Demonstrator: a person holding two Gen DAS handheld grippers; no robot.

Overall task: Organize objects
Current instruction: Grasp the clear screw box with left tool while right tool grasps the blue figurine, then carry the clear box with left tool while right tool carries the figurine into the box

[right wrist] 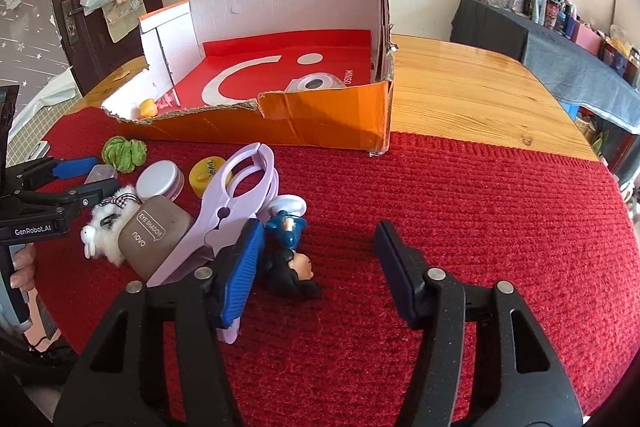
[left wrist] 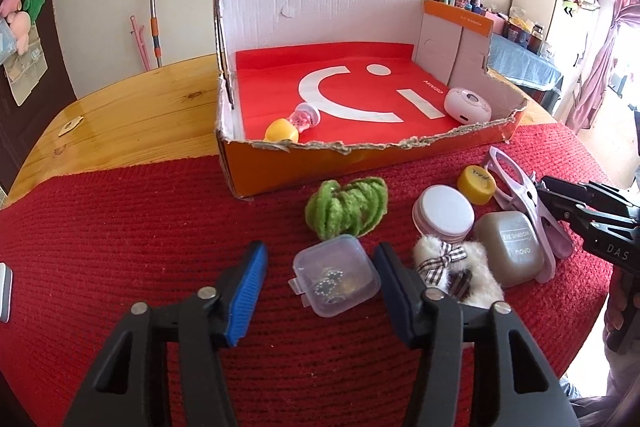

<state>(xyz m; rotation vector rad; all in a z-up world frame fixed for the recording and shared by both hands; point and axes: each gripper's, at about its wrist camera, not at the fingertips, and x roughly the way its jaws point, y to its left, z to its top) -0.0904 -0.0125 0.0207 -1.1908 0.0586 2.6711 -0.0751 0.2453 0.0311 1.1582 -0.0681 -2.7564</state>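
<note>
My left gripper (left wrist: 320,279) is open, its fingers either side of a small clear plastic box (left wrist: 336,275) of metal bits on the red cloth. Behind it lie a green fuzzy scrunchie (left wrist: 346,207), a round white tin (left wrist: 444,213), a yellow cap (left wrist: 477,183), a grey eyeshadow case (left wrist: 510,243), a white furry clip (left wrist: 456,273) and a lilac clamp (left wrist: 524,199). My right gripper (right wrist: 320,263) is open over the cloth; a blue-and-black figurine (right wrist: 290,251) lies by its left finger. The orange cardboard box (left wrist: 360,163) holds a yellow-capped bottle (left wrist: 290,127) and a white round case (left wrist: 466,105).
A wooden table (right wrist: 472,91) lies under the red knitted cloth (right wrist: 480,227). The box's front wall is low and torn, its back wall tall. The right gripper shows at the right edge of the left wrist view (left wrist: 560,201). A cluttered side table (right wrist: 580,43) stands to the right.
</note>
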